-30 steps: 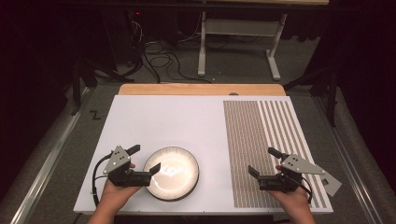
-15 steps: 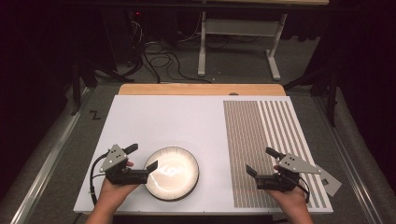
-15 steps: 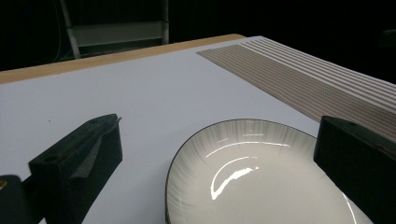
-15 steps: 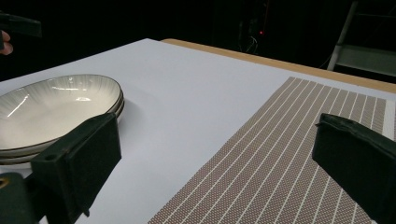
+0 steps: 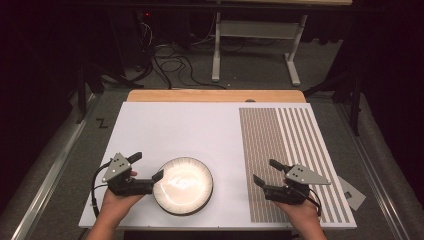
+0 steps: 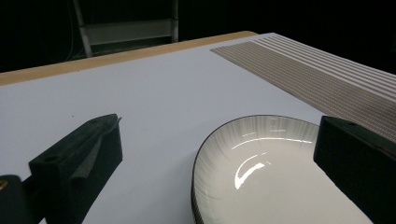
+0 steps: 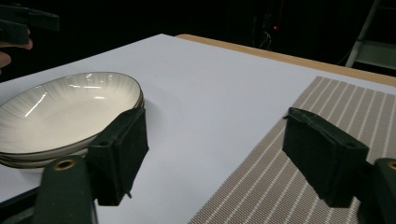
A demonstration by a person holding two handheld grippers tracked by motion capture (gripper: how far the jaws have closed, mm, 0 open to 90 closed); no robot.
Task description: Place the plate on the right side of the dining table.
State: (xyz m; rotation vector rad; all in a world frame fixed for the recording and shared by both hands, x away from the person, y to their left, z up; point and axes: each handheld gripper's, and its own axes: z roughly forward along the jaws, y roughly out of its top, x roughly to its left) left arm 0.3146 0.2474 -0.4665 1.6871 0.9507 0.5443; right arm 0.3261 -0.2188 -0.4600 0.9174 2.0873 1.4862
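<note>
A stack of shallow white plates with dark rims [image 5: 183,185] sits near the front edge of the white table board [image 5: 190,130]. My left gripper [image 5: 146,166] is open just left of the stack. In the left gripper view the near plate rim [image 6: 196,163] lies between the spread jaws, and the right jaw hangs over the plate [image 6: 266,172]. My right gripper [image 5: 267,172] stands open over the striped mat [image 5: 287,150], holding nothing. In the right gripper view the gripper [image 7: 215,121] frames bare table, with the plates [image 7: 65,109] to the left.
The brown-and-white striped placemat covers the board's right third. A wooden strip [image 5: 215,95] runs along the far edge. A metal stand [image 5: 255,45] and cables [image 5: 165,60] are on the floor beyond the table. A small grey card [image 5: 352,192] lies off the board's right side.
Both grippers have drifted slightly left. The left gripper's jaw has eased back a little from the plate. The plates have not moved.
</note>
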